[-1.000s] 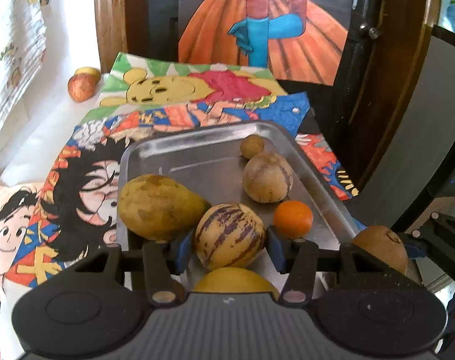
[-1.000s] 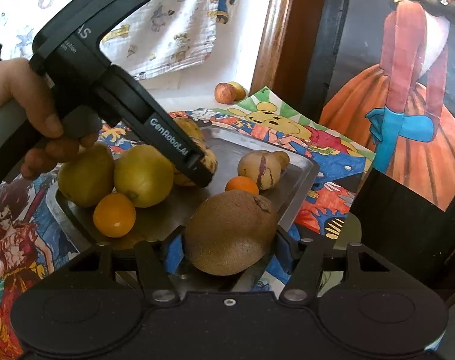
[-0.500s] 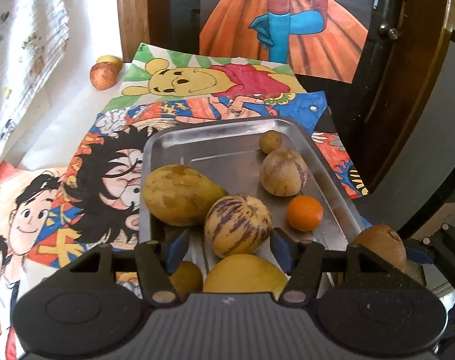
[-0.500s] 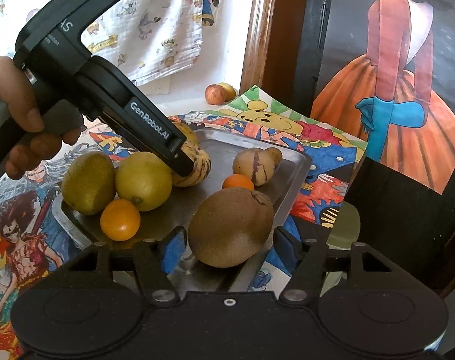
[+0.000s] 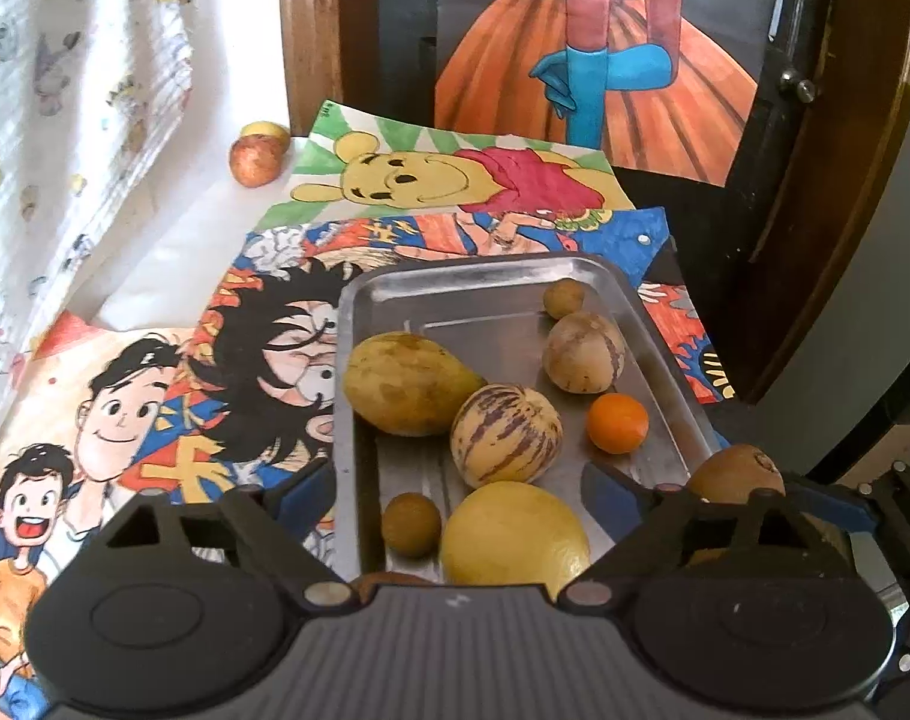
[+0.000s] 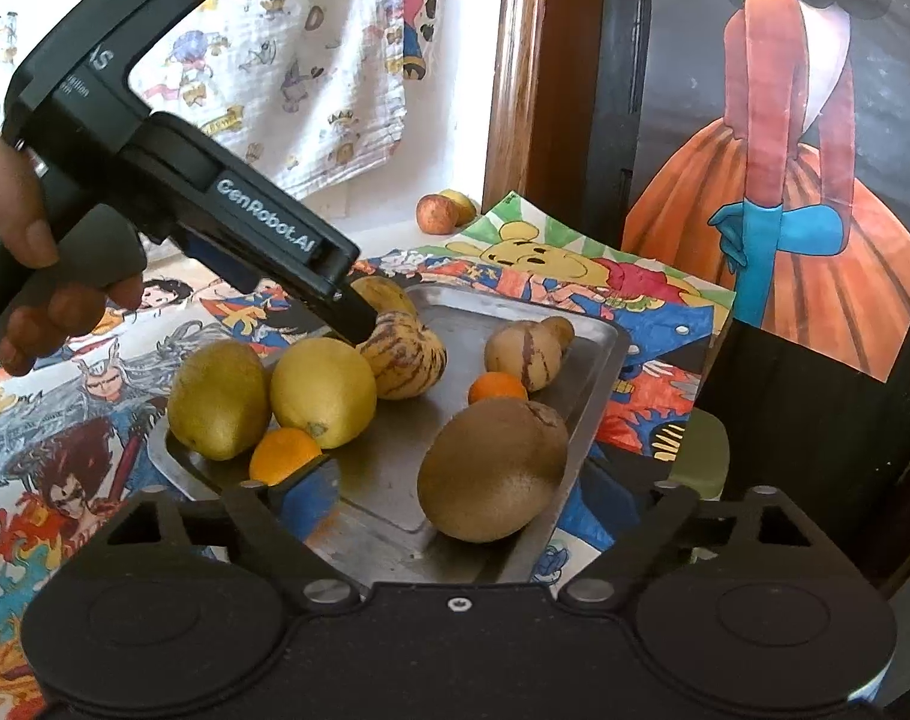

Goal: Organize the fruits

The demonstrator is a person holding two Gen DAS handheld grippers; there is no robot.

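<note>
Standing wide, your right gripper [image 6: 455, 480] jaws have let go of the brown fruit [image 6: 493, 471], which now rests at the tray's [image 6: 598, 372] near edge. Your left gripper [image 5: 455, 489] jaws have also parted and pulled back from the striped melon [image 5: 505, 435]. Far tray corner offers room.

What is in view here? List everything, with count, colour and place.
tray: one, silver, on the drawings
striped fruits: two, cream and purple, in tray
oranges: two, orange, in tray
large fruits: three, yellow-green, in tray
small round fruits: two, brown, in tray
brown fruit: one, tray edge, ungripped
loose fruits: two, red and yellow, off tray, far back
drawings: several, multicoloured, under tray
painting: one, orange skirt, behind
cloth: one, white printed, hanging
left gripper: black, open
right gripper: black, open
left hand: holding left gripper
</note>
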